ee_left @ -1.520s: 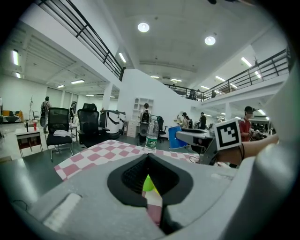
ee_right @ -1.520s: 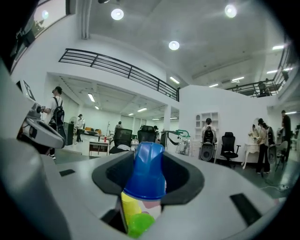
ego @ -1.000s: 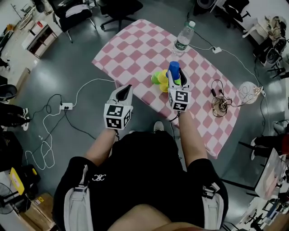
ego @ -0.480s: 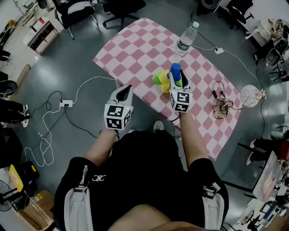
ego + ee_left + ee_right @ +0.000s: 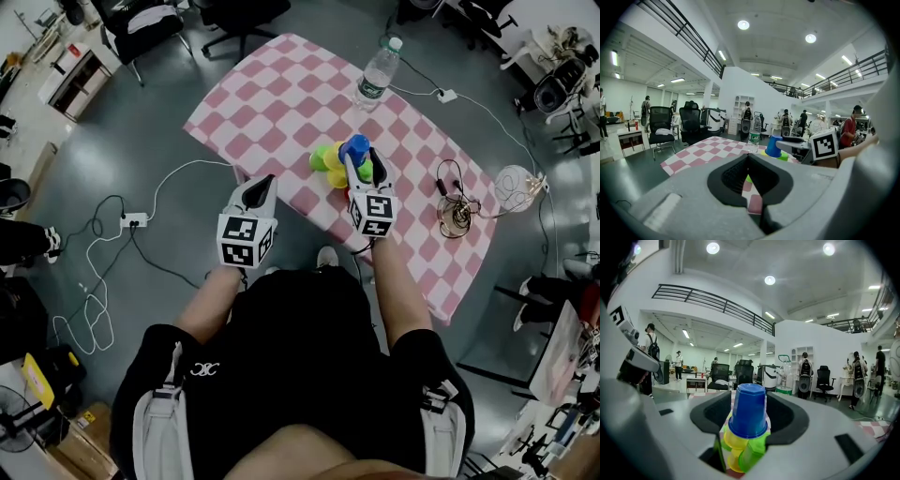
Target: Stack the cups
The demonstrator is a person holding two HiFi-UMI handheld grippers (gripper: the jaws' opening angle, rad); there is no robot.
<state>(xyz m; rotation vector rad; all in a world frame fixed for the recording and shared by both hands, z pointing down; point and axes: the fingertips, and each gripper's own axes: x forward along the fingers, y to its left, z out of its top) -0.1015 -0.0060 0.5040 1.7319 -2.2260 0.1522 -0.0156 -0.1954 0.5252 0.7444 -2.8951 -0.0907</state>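
Blue cup point(image 5: 749, 412) sits upturned atop the yellow/green cups point(image 5: 328, 161), near desk point(image 5: 272, 103) edge — stack looks abt done. R tongs point(image 5: 361, 159) have just been opening, released, cup between them; L tongs point(image 5: 748, 155) clenched, empty — only backing off left.

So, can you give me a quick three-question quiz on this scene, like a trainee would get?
1. Which colour is the top cup of the cup pile? A red, B blue, C white.
2. True or false: the water bottle stands upright on the checked table.
3. Which gripper has that top cup between its jaws?
Key: 1 B. 2 True. 3 The right gripper; its jaws have just been opening, the top cup between them.
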